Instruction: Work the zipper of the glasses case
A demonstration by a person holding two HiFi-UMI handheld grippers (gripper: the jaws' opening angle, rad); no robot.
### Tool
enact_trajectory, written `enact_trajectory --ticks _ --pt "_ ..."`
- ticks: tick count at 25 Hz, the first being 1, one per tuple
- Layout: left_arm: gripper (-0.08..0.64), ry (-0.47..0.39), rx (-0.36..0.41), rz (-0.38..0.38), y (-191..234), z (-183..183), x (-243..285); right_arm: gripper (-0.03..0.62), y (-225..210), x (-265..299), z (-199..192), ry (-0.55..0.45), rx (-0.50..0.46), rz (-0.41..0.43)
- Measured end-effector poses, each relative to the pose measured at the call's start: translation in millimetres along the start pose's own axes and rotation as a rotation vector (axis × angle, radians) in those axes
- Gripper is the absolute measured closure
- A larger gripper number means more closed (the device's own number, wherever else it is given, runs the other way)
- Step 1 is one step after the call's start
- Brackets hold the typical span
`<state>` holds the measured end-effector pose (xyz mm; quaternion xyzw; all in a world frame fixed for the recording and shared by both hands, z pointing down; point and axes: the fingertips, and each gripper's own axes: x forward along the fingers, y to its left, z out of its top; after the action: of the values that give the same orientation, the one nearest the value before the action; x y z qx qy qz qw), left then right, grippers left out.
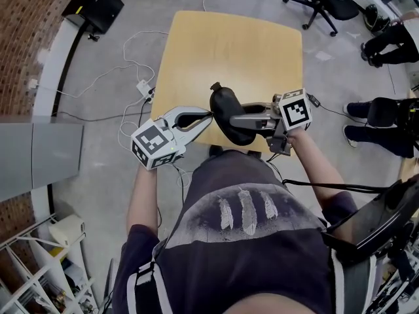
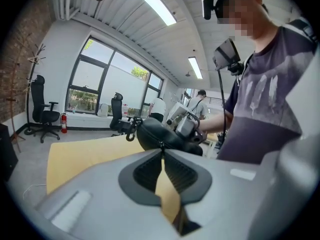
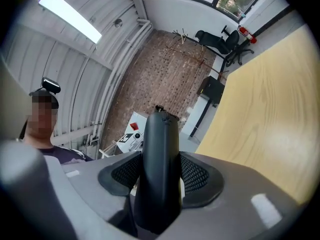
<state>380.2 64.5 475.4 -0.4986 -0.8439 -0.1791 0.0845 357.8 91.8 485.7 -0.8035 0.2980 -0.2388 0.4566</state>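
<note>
The glasses case (image 1: 230,113) (image 2: 159,133) (image 3: 161,134), black and rounded, is hanging in the air over the near edge of a pale wooden table (image 1: 196,44) (image 2: 75,154) (image 3: 270,114), carried between my two claws and touching nothing else. My right gripper (image 1: 245,120) (image 3: 159,176) is clamping the case across its body from my right side. The ribbed pads are pressing on both broad faces, and the jaws are standing moderately wide to take its thickness. In the right gripper view the case is rising upright out of the jaws, with one narrow end pointing away from the camera.

My left gripper (image 1: 208,115) (image 2: 162,153) is coming in from the opposite side. Its jaws are pressed together to a thin line, and their tips are pinching the small zipper pull (image 2: 161,145) on the seam of the case. The pull is too small to make out in the head view.

A dark clip (image 1: 215,86) (image 2: 131,133) is dangling from the far end of the case. An office chair (image 1: 327,2) is standing on the grey floor (image 1: 111,51) beyond the table.
</note>
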Motion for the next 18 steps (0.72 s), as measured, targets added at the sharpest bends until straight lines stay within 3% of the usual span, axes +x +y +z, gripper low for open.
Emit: enact_trajectory --ticks 7,13,18 --pt "0.555 0.067 -0.003 -0.015 -1 -6 0 0.359 -3 0 2 -0.039 -0.069 -0.071" --pt "0.563 0.067 -0.135 -0.065 -1 -10 -1 0.362 -5 1 1 -0.057 -0.153 -0.140" --pt "0.560 0.013 -0.284 -0.145 -11 -8 -2 0.365 4 -5 -2 -0.114 -0.128 -0.093"
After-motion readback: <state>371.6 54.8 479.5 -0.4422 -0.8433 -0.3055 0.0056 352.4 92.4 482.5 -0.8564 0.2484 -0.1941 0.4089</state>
